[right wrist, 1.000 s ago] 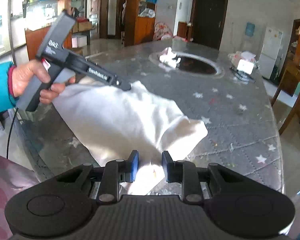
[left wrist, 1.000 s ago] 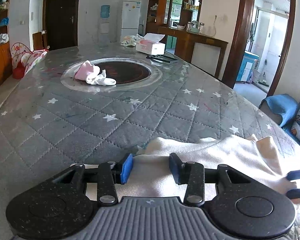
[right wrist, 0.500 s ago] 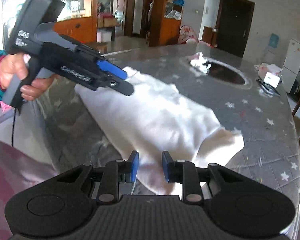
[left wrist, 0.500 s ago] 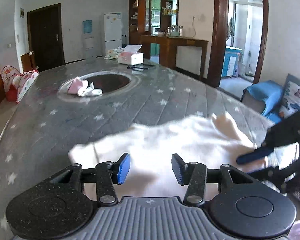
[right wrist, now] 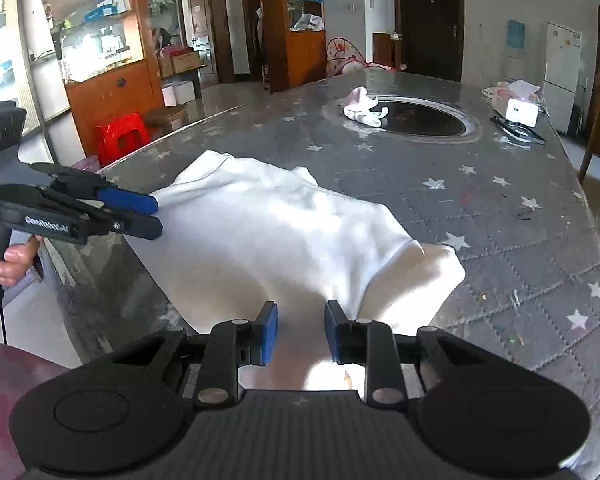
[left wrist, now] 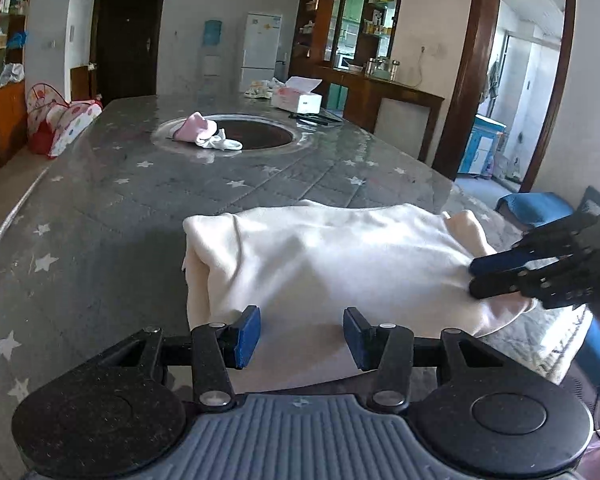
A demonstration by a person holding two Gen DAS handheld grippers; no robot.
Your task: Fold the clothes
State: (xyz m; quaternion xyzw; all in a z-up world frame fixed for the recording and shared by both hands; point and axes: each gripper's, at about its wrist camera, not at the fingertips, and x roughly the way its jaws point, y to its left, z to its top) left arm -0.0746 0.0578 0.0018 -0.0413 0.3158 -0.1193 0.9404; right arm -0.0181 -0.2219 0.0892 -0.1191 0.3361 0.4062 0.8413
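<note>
- Both claws are spread with nothing between the pads: left gripper (left wrist: 300,334) and right gripper (right wrist: 298,330) sit at the near hem.
- The white garment (left wrist: 332,264) lies doubled on the table (left wrist: 100,208), soft, light, floppy; best pinched at corners.
- Small clothes (left wrist: 204,136) lie far off.

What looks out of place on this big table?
A pink and white bundle of small clothes lies crumpled on the rim of the round recess mid-table, apart from the white garment being folded.
</note>
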